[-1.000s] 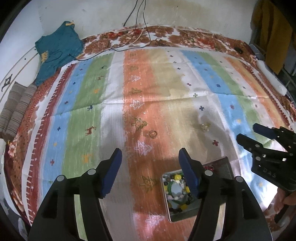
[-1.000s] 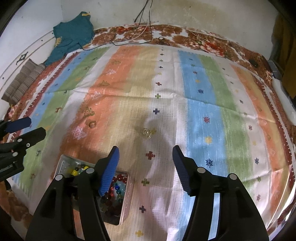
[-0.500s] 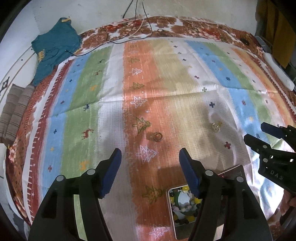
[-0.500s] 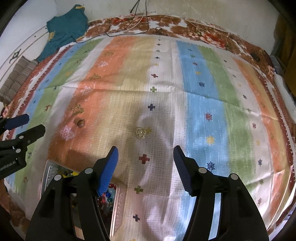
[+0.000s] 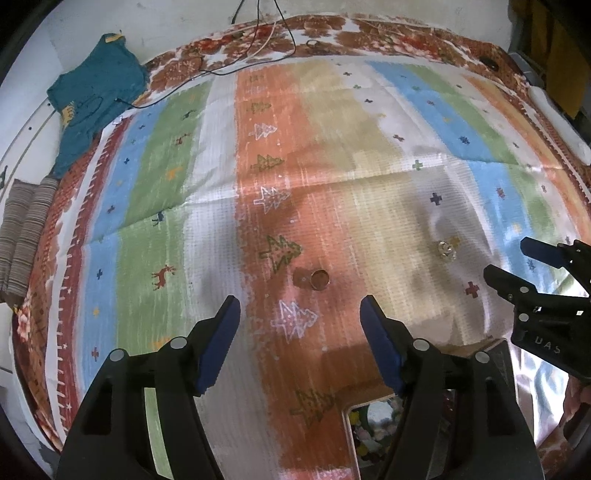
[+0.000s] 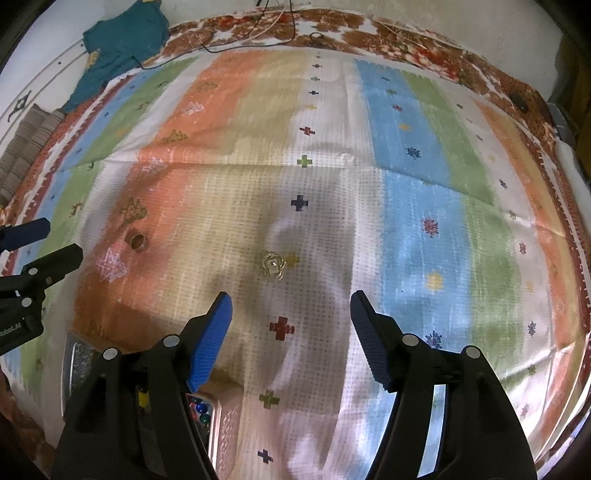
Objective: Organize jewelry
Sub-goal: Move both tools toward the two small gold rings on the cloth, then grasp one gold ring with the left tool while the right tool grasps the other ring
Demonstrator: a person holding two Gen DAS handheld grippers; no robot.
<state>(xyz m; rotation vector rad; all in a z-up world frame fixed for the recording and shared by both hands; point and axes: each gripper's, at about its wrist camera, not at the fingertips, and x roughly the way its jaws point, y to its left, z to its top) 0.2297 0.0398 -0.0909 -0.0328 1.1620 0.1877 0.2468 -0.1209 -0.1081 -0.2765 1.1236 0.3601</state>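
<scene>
A gold band ring lies on the orange stripe of the cloth, just ahead of my open, empty left gripper; it also shows in the right wrist view. A clear crystal ring lies on the pale stripe ahead of my open, empty right gripper; it shows in the left wrist view too. A metal jewelry tin with coloured beads sits below my left gripper, mostly hidden; its rim shows in the right wrist view.
The striped cloth covers a floral bedspread. A teal garment and black and white cables lie at the far edge. Folded striped fabric sits at the left. The other gripper shows at the right.
Both grippers have moved forward over the cloth. The tin has slid down toward the bottom of both views and the two rings now sit closer to the fingertips.
</scene>
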